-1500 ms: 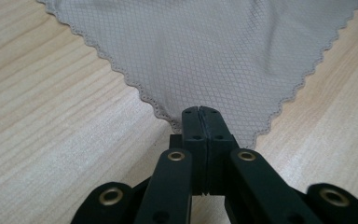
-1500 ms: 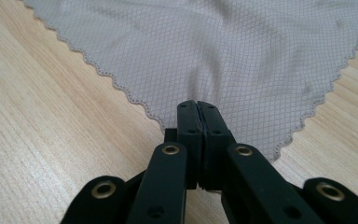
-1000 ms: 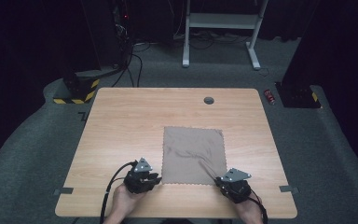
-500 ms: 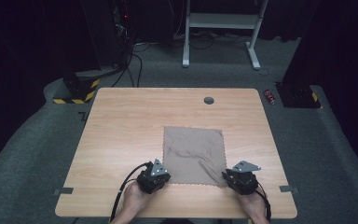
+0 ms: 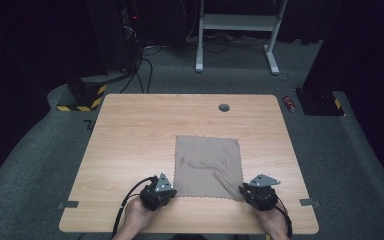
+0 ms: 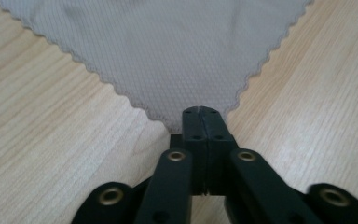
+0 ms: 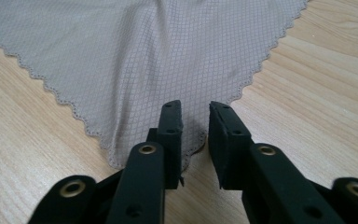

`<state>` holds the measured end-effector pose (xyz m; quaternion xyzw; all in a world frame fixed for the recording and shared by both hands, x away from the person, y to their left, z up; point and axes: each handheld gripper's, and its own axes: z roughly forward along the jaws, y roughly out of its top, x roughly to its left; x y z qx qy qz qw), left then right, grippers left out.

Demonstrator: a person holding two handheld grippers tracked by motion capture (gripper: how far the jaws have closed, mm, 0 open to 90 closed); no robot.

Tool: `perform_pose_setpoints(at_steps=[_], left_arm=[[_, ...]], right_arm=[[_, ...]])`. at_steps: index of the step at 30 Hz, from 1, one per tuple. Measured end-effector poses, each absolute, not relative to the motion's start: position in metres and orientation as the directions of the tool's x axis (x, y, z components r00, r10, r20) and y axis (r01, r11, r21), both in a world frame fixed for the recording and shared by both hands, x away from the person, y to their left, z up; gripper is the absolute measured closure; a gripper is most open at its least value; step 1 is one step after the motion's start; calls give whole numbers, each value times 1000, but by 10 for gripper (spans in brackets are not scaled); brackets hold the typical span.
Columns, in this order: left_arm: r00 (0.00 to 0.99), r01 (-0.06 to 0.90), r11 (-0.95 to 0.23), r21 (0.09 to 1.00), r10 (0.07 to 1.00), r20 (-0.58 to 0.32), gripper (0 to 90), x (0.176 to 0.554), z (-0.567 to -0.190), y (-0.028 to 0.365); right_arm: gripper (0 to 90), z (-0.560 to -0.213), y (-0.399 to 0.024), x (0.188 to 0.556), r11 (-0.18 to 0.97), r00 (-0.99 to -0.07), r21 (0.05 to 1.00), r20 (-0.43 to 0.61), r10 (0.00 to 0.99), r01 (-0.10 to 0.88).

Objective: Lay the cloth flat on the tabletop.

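From the high view, a grey cloth (image 5: 208, 167) is seen spread flat on the near half of the desk (image 5: 130, 140), with the left tool (image 5: 161, 194) and right tool (image 5: 252, 194) set at its two near corners.

In the left gripper view, the jaws are seen pressed together on the corner tip of the cloth (image 6: 168, 56), having just been opening slightly.

In the right gripper view, the jaws are parted over the other corner, which is not yet pinched. Corner-gripping is judged to be in hand; next, the right jaws must be closed before any lifting.

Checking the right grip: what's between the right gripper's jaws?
In the right gripper view, the cloth's near corner lies between the right gripper's parted jaws.
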<state>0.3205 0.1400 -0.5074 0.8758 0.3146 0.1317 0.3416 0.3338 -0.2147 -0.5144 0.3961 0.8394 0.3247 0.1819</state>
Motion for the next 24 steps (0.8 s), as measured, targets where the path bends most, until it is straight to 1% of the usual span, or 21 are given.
perform_pose_setpoints(at_steps=[1, 2, 4, 6, 7, 9, 11, 13, 16, 20, 24], left_arm=[[767, 461, -569, 681, 641, 16, 724, 320, -507, 140], [757, 466, -554, 690, 653, 13, 692, 323, -507, 137], [749, 468, -547, 694, 662, 17, 660, 327, -509, 133], [751, 468, -554, 689, 660, 20, 661, 329, -512, 127], [754, 460, -556, 693, 657, 27, 666, 330, -514, 125], [758, 455, -550, 700, 652, 20, 723, 331, -515, 124], [766, 441, -558, 703, 642, 29, 806, 331, -516, 123], [768, 430, -582, 690, 637, 59, 890, 331, -515, 122], [776, 424, -609, 670, 626, 78, 899, 329, -512, 119], [782, 441, -605, 662, 622, 47, 899, 326, -511, 126], [786, 446, -609, 656, 617, 38, 898, 321, -510, 132]], right_arm=[[732, -514, -215, 334, 475, -620, 689, -48, 783, 547], [723, -514, -212, 334, 475, -622, 695, -51, 781, 540], [716, -513, -210, 334, 473, -622, 700, -53, 781, 535], [711, -513, -209, 338, 465, -617, 707, -52, 785, 533], [709, -513, -208, 339, 461, -613, 708, -49, 789, 536], [705, -514, -207, 344, 458, -609, 708, -49, 792, 538], [704, -516, -206, 348, 458, -607, 703, -47, 793, 545], [705, -517, -206, 349, 456, -606, 703, -43, 794, 546], [704, -517, -206, 348, 459, -610, 704, -46, 791, 543], [704, -516, -208, 346, 465, -612, 700, -50, 790, 542], [703, -515, -208, 344, 480, -622, 692, -58, 781, 539]])
